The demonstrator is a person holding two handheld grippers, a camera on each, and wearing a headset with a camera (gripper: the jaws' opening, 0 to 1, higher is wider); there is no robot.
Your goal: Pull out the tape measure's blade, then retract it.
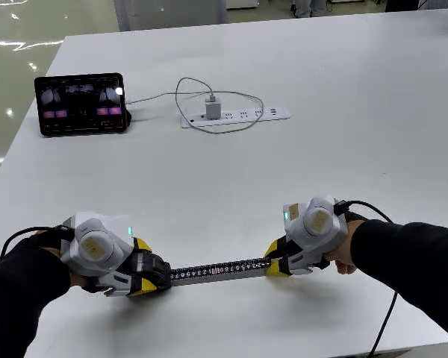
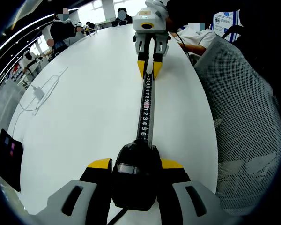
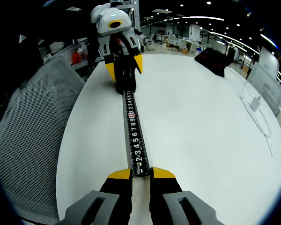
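1. Left gripper [image 1: 152, 270]: jaws clamped on either side of the black tape measure case [image 1: 157, 271]. In the left gripper view the case [image 2: 135, 176] sits between the two yellow tips of that gripper [image 2: 136, 164].
2. Right gripper [image 1: 273, 259]: jaws pinched in on the free end of the blade [image 1: 220, 270]. In the right gripper view the blade tip [image 3: 139, 166] lies between the yellow tips of that gripper [image 3: 140, 174].
3. The blade is drawn out and spans the gap between the two grippers in a straight line, printed numbers facing up, low over the white table [image 1: 299, 149].
4. Both grippers are at the near edge of the table, facing one another, case on the person's left and blade end on the right.
5. Far side of the table: a lit tablet [image 1: 81, 103] propped upright and a power strip [image 1: 239, 115] with a white charger [image 1: 213, 107] and looped cable, all well apart from the tape measure.
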